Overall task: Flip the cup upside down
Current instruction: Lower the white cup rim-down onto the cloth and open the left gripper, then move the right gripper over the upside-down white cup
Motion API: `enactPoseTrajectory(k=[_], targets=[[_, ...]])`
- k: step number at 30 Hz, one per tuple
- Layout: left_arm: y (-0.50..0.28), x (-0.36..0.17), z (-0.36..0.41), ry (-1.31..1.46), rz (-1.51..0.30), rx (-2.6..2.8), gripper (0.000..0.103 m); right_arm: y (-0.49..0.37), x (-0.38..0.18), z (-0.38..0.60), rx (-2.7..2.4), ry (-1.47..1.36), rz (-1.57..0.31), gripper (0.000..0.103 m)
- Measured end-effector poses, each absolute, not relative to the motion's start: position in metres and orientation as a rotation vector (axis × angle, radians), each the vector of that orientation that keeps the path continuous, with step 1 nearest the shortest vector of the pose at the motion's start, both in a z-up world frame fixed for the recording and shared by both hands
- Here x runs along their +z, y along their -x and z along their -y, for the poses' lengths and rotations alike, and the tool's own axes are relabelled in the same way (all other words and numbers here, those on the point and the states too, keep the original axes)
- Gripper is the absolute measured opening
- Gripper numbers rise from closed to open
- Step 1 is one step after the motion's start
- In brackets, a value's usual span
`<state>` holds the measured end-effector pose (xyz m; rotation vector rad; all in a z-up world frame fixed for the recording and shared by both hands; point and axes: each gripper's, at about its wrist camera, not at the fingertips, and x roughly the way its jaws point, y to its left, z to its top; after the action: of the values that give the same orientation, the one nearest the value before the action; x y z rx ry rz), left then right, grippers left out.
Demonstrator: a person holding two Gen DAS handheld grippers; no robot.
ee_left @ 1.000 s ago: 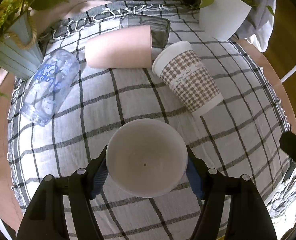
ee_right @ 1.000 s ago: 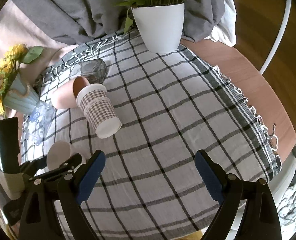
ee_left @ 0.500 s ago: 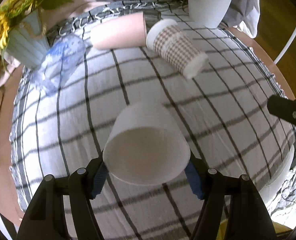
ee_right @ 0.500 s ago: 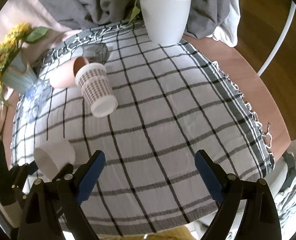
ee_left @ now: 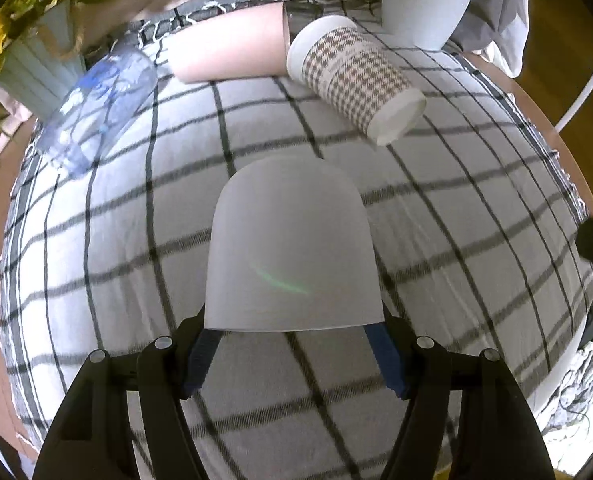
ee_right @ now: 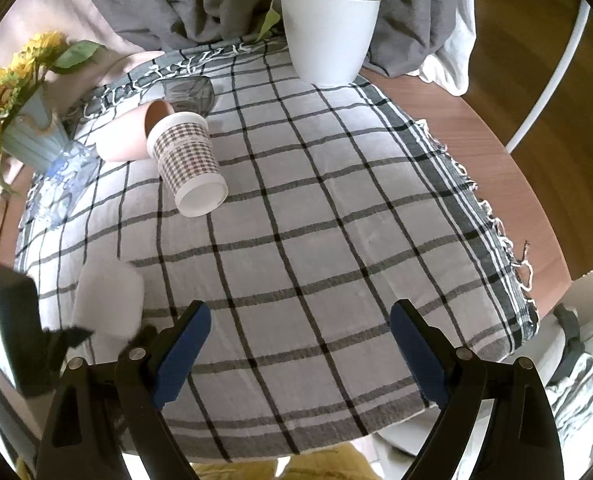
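Your left hand-held gripper (ee_left: pixel 292 354) closed on white cup (ee_left: pixel 292 248), held above checked surface (ee_left: pixel 476 240), pads only near lower edge. Right hand-held gripper (ee_right: pixel 300 352) wide open, empty. Risk: smooth cup slips if you loosen early; lands tilted, rolls toward patterned cup (ee_left: pixel 356 80).

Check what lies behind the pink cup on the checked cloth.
Behind the pink cup, lying on its side, a dark smoked-glass tumbler lies near the checked tablecloth's fringed edge. Its lower part is covered by the pink cup and the houndstooth paper cup.
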<state>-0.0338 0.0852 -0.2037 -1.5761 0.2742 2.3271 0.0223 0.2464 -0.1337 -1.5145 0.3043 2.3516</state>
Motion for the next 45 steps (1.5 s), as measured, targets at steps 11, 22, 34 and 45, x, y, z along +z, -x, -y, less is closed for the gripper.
enactPoseTrajectory(k=[11, 22, 34, 45], targets=[[0.029, -0.19, -0.084, 1.583, -0.271, 2.348, 0.086, -0.029, -0.127, -0.247, 2.356, 1.495, -0.313, 0.091], [0.011, -0.129, -0.051, 1.479, -0.29, 2.515, 0.095, -0.024, -0.105, -0.23, 2.472, 1.466, -0.348, 0.091], [0.029, -0.108, 0.021, 1.486, -0.216, 2.674, 0.096, 0.031, -0.119, -0.176, 2.551, 1.711, -0.469, 0.091], [0.054, -0.128, 0.044, 1.532, -0.23, 2.672, 0.096, 0.084, -0.154, -0.153, 2.464, 1.911, -0.517, 0.091]])
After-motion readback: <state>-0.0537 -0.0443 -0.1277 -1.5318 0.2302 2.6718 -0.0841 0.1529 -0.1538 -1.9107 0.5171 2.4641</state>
